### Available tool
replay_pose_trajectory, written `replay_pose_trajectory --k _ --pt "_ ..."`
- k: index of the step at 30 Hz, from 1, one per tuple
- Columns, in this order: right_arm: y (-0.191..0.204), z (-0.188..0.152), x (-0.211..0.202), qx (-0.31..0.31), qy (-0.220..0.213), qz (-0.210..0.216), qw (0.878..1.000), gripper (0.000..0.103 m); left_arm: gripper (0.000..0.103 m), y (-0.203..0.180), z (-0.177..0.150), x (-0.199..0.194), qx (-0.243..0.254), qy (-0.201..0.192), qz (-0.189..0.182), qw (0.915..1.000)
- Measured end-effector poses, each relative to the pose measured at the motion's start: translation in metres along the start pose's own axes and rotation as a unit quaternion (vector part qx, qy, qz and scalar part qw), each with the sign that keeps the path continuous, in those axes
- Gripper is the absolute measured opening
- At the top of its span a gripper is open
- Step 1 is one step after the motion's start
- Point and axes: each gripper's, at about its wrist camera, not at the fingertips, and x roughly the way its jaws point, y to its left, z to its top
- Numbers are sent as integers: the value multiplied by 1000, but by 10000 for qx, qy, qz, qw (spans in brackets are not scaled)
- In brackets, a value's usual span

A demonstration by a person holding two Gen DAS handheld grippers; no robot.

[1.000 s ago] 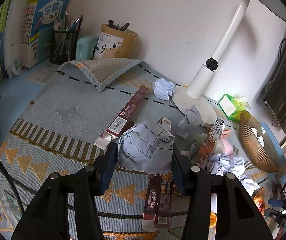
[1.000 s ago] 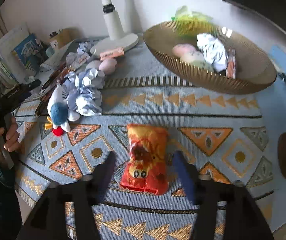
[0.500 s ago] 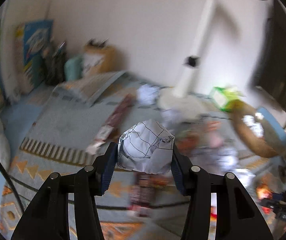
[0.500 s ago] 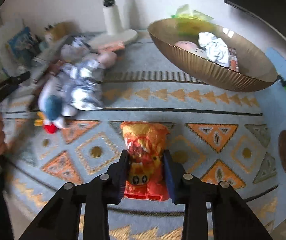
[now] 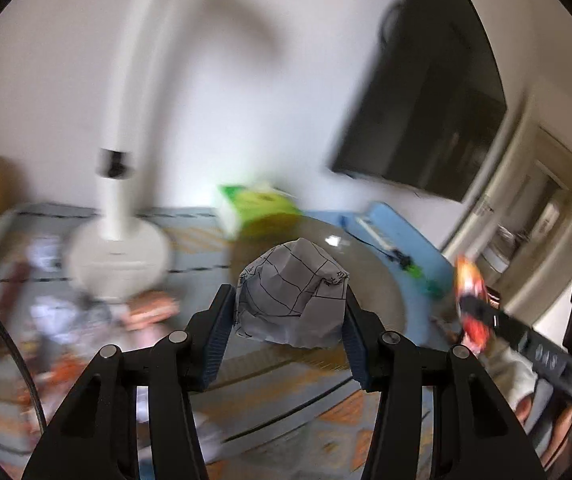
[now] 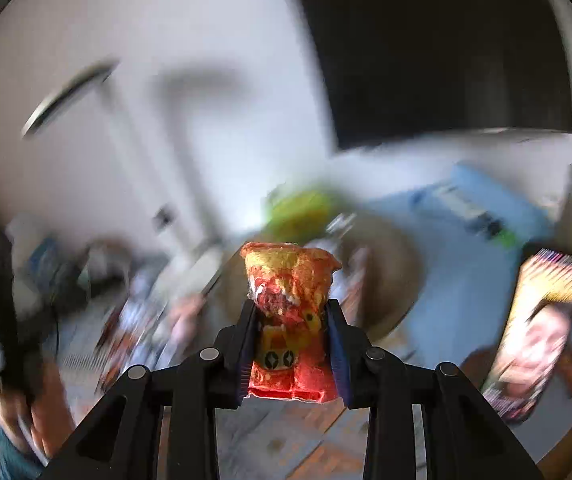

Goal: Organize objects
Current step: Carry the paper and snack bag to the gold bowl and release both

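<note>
Low in the middle of the left wrist view, left tongs [image 5: 287, 316] clamped on a crumpled paper ball [image 5: 291, 300] with black lines, held up off the worktop [image 5: 286, 396]. Behind it, blurry: white lamp base [image 5: 120, 260] at left, green box [image 5: 258, 210] in the middle, black screen [image 5: 425, 120] at upper right. At the right edge, right tongs seen from the side, gripping the red and yellow bag.

Low in the middle of the right wrist view, right tongs [image 6: 291, 344] squeezed tight on that snack bag [image 6: 289, 320], bag standing up between the blue pads, lifted clear of the patterned worktop. Everything around too smeared to tell.
</note>
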Motion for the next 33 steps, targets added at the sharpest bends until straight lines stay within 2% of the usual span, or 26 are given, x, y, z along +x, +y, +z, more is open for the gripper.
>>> replay_pose_trajectory --k 2,5,7,9,10,12,14,20,24,27,31,32,33 --pt "-11 14 9 180 -131 -216 9995 32 48 -10 4 32 -50 271 -243 9993" --pt "-27 28 41 390 37 -455 9982 32 48 -18 3 67 -132 541 -411 9976" --pt "-37 31 58 502 211 -481 9974 32 49 -20 1 80 -198 601 -426 9971" --pt "-43 33 76 636 326 -489 9962 33 60 -19 1 96 -320 706 -387 9962" --pt "-47 33 81 662 333 -527 9959 34 63 -18 1 103 -398 797 -363 9954" --pt "-53 33 95 670 493 -647 9944 35 63 -11 -1 108 -559 850 -377 9941" --pt "-57 29 101 713 636 -543 9939 35 63 -6 -3 106 -621 858 -411 9935" --pt "-60 21 84 726 589 -445 9946 35 63 -6 -5 72 -425 639 -326 9965" --pt "-44 17 61 589 539 -253 9965 35 63 3 -12 19 -400 337 -317 9981" --pt "-18 11 41 290 583 55 9979 35 63 17 -19 -30 -379 39 -120 9992" --pt "19 -3 19 56 676 560 9961 35 73 48 -38 -99 -554 -362 251 9975" --pt "31 -9 14 -10 708 754 9946 38 80 59 -46 -117 -630 -473 376 9962" --pt "40 -15 12 -57 746 895 9932 52 88 68 -54 -129 -694 -535 526 9948"
